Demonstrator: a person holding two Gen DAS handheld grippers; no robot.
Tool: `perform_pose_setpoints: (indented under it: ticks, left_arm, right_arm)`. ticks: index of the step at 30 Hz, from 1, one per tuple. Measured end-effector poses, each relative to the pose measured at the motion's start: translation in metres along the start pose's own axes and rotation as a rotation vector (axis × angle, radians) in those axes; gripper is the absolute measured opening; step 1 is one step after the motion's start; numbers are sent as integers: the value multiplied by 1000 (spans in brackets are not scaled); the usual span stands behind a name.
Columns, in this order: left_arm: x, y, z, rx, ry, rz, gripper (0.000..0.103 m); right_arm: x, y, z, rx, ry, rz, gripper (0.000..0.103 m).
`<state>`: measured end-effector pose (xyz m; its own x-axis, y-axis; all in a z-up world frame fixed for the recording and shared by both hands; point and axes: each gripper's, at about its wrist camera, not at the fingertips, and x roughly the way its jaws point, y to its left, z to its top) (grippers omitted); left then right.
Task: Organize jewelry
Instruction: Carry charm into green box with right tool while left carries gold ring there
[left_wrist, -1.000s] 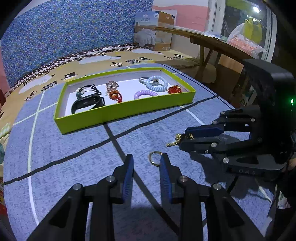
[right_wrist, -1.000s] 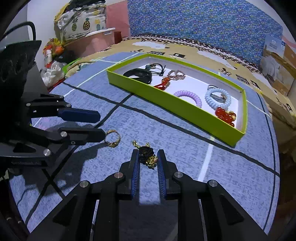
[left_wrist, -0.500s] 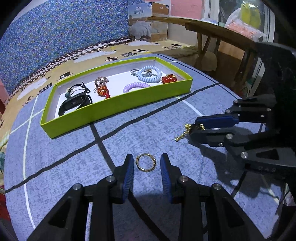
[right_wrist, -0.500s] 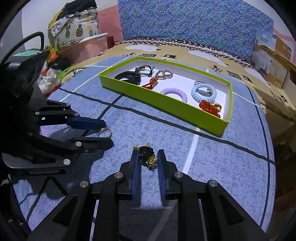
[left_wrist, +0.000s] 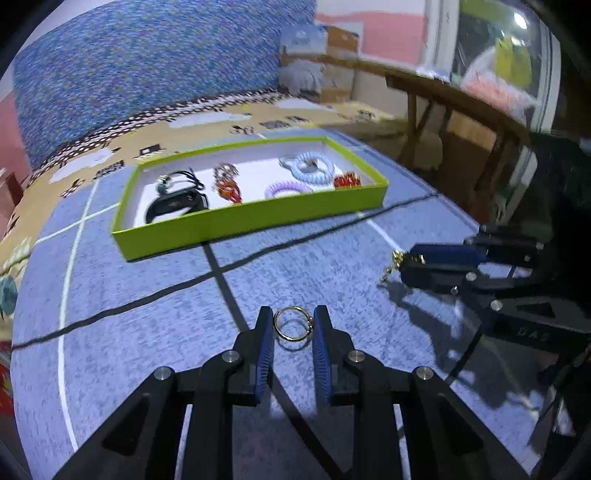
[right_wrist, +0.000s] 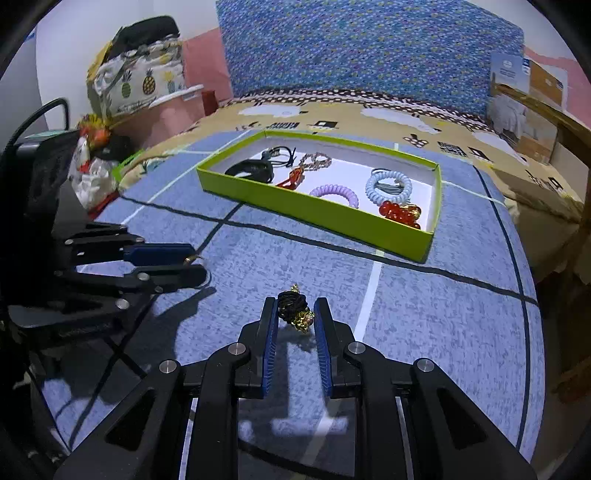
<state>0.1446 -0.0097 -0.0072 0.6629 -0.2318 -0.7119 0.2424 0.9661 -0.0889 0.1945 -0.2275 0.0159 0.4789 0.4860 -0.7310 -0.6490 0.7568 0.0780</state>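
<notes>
left gripper (left_wrist: 291, 326) just closing, clamped on gold ring (left_wrist: 291, 328), near side of green tray (left_wrist: 255, 221). right gripper (right_wrist: 295, 314) clenched on black-gold trinket (right_wrist: 294, 309), lifted, also near side of tray.

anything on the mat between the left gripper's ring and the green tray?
Nothing: in the left wrist view, only bare blue mat with black lines lies between the gold ring and the green tray.

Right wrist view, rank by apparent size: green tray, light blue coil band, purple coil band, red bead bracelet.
1. green tray
2. light blue coil band
3. purple coil band: close to the blue one, partly hidden by the tray wall, so unsure
4. red bead bracelet
</notes>
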Motion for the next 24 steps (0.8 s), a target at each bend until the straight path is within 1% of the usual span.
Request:
perform_pose_setpoints:
  ticks: [3, 11, 18, 21, 24]
  left_arm:
    - [-10, 5, 0, -34, -32, 2, 23]
    - [-21, 17, 14, -71, -93, 19, 23]
    - [-16, 18, 35, -52, -130, 19, 23]
    - [-10, 20, 46, -57, -136, 9, 23]
    - [-3, 23, 58, -44, -142, 16, 23]
  right_arm:
    - [-4, 1, 0, 23, -17, 1, 20]
    - [-13, -5, 9, 75, -57, -6, 20]
    - [-19, -11, 30, 77, -98, -18, 20]
    - [-17, -14, 40, 67, -109, -22, 20]
    - [-11, -19, 50, 73, -115, -20, 20]
